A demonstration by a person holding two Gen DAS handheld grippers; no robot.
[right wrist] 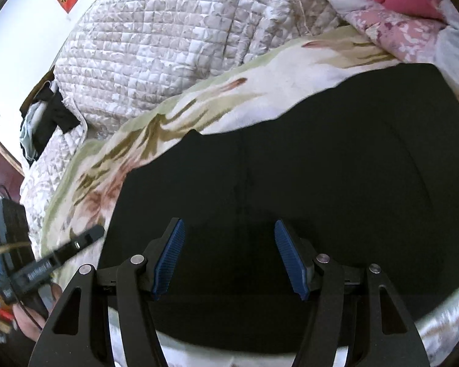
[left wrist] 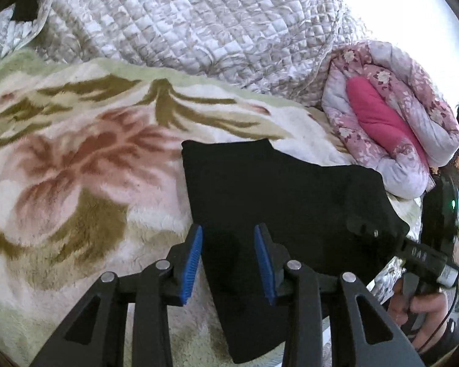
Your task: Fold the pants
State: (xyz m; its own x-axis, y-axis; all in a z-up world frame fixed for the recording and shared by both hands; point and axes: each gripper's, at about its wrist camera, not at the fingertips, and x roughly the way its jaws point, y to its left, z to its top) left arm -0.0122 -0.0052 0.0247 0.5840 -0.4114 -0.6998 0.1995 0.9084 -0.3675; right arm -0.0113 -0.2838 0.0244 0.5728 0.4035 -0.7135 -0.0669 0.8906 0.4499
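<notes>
The black pants (left wrist: 275,195) are soft and flat, folded into a wide, blocky shape. They lie on a fluffy blanket (left wrist: 76,165) with pink flowers and brown leaves. Behind it is a puffy white quilt (left wrist: 183,21) stitched in little squares, and a rolled pink flowery quilt (left wrist: 391,116). The left tongs (left wrist: 228,263) have blue ridged pads (left wrist: 192,263). They are partly open above the pants and hold nothing. The right tongs (right wrist: 229,260) are open wider over the pants, also holding nothing.

Left hand-held gripper (left wrist: 228,264) angled downward, jaws apart (nothing gripped), right hand-held gripper (right wrist: 229,260) wider, also empty
</notes>
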